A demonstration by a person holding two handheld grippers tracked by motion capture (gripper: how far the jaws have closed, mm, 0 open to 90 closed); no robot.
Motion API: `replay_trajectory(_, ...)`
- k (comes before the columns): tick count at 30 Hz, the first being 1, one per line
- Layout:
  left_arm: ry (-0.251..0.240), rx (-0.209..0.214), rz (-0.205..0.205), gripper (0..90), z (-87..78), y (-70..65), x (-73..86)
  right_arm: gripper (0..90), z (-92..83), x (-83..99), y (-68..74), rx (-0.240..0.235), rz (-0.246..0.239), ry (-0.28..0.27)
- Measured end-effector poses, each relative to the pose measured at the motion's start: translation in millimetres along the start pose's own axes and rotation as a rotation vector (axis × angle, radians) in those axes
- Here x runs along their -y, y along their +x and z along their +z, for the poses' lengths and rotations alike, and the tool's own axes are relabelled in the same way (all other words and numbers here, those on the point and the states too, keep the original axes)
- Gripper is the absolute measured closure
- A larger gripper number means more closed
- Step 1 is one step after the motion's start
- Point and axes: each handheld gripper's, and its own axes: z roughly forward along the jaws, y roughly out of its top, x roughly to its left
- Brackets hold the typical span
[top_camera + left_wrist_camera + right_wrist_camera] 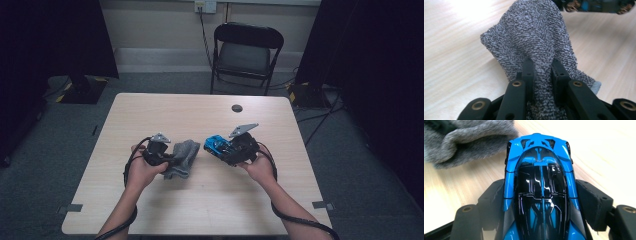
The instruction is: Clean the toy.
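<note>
Beyond the table (150,210) (pale wood) stands a chair (246,52).

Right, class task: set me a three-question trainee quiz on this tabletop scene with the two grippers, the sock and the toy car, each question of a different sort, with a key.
1. True or false: the left gripper has its jaws shut on the grey sock.
2. Which thing sits between the right gripper's jaws? A) a blue toy car B) a red mug C) a spoon
3. Fill in: beyond the table, against the far wall, stands a black folding ____.

Key
1. True: the knit fabric is pinched between the two jaws.
2. A: the blue toy car, its sides against the pads.
3. chair.
</note>
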Motion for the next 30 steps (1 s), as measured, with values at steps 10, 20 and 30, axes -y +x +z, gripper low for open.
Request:
replay_trajectory(10, -0.008, -0.008, -0.020, 76.4, 4.3, 5.6, -12.7, 28.0, -5.5, -0.2, 14.1, -0.036, -0.040, -0.020)
replay_trajectory(20, -0.007, 0.039, 0.015, 76.4, 12.6, -4.3, -20.3, 28.0, -0.8, 0.9, 28.0, -0.055, -0.078, -0.008)
replay_trajectory(30, -0.001, 0.076, 0.044, 76.4, 16.5, -9.8, -19.4, 28.0, 5.8, 2.7, 28.4, -0.051, -0.083, -0.002)
